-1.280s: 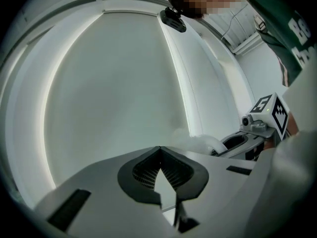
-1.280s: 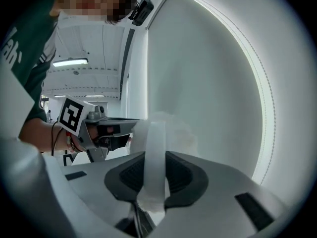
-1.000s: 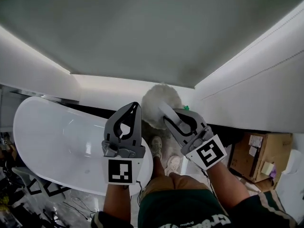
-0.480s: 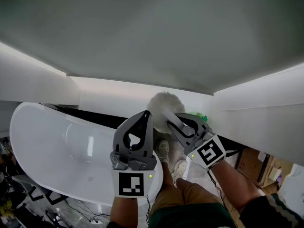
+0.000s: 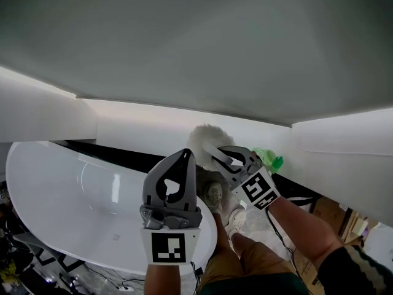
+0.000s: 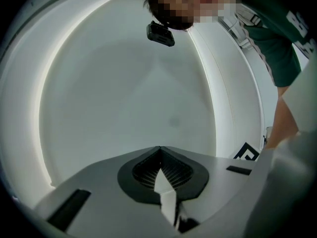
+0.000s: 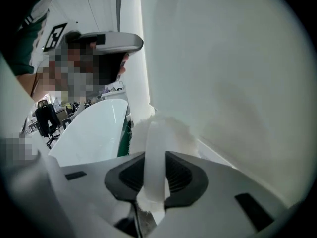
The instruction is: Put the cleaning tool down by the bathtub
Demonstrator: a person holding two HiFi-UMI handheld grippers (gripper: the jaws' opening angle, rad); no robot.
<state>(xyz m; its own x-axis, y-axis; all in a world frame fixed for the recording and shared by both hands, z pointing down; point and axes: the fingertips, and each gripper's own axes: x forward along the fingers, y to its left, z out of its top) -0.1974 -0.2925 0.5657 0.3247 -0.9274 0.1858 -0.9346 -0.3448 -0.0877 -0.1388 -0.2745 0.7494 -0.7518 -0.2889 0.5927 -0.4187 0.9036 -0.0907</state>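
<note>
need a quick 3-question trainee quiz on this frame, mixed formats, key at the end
1. Which gripper holds the fluffy white duster?
2. The large white fixture at the head view's left is: A bathtub; B sink; C toilet.
3. True or false: the left gripper is shut and empty.
Key: 1 the right gripper, shut on the duster; 2 A; 3 true.

The left gripper (image 5: pixel 185 155) is held at 6 o'clock in the head view and pointed toward 12, its jaws pressed together with nothing between them. The right gripper (image 5: pixel 222 159) is extended from 4 o'clock on a bare forearm (image 5: pixel 301 226) and aimed toward 10, its jaws clamped on a white duster handle (image 7: pixel 154 148).
</note>
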